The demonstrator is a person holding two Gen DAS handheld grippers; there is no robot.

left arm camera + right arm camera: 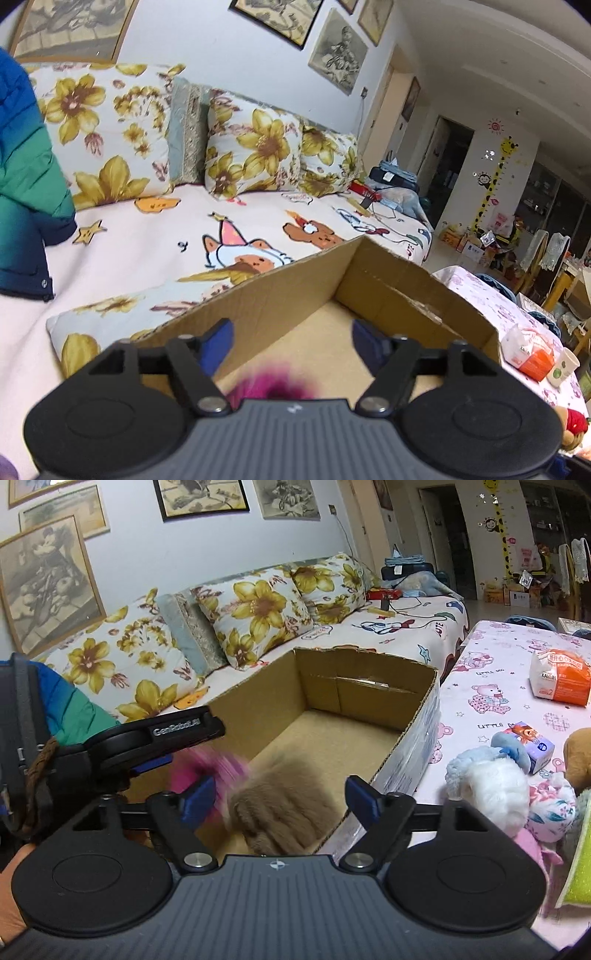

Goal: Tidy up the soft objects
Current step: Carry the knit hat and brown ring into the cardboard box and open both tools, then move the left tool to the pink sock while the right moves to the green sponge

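Sorting plush into the cardboard box (pixel 369 686). Left gripper (pixel 291 341) and right gripper (pixel 280 794): both wide open, empty. Pink toy (pixel 210 771) and tan plush (pixel 288 805) inside. Next, probably: reaching for the white-and-blue plush (pixel 487 786) on the table (pixel 491 664).

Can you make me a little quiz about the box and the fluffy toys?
1. True or false: the cardboard box sits on the floor.
2. Which fluffy thing lies inside the box beside the pink one? A) tan plush B) white plush C) tissue pack
3. Fill in: both the left claw and the right claw are ____.

Key: 1 false, it sits by the sofa at table height; 2 A; 3 open.
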